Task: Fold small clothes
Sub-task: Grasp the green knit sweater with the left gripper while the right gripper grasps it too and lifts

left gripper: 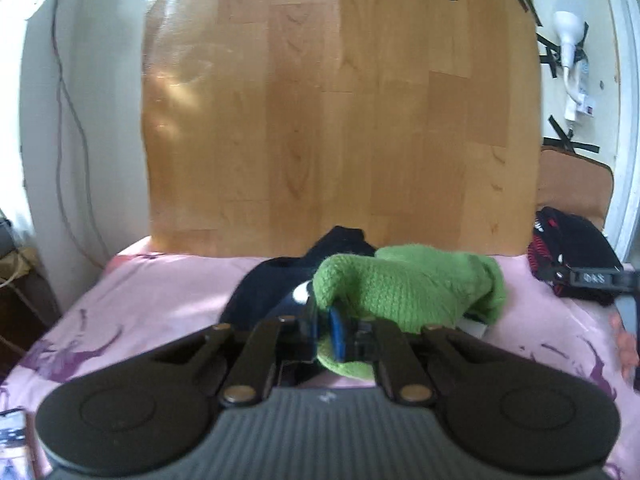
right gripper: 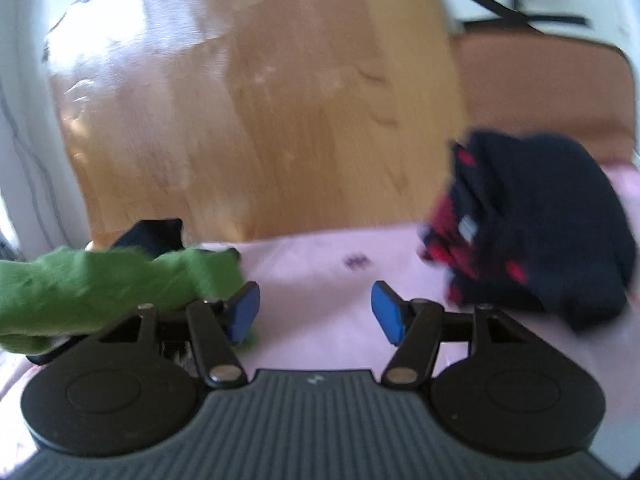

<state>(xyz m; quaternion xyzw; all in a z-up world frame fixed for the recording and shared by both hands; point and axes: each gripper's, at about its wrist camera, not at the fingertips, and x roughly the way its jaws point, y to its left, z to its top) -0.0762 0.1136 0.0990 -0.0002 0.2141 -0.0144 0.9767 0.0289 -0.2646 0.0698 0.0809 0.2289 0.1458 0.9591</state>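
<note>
A green knitted garment [left gripper: 404, 284] lies bunched on the pink patterned bedsheet [left gripper: 140, 300], partly over a black garment [left gripper: 272, 280]. My left gripper [left gripper: 326, 330] is shut on a fold of the green garment, its blue pads pinching the cloth. The green garment also shows at the left of the right wrist view [right gripper: 100, 284]. My right gripper [right gripper: 316, 314] is open and empty over the pink sheet [right gripper: 320, 264], its left pad beside the green garment's end.
A black and red folded garment [right gripper: 536, 228] lies at the right, also in the left wrist view [left gripper: 568, 252]. A wood-pattern board [left gripper: 340, 120] stands behind the bed. A phone [left gripper: 14, 444] lies at the lower left. A white lamp [left gripper: 570, 44] hangs on the wall.
</note>
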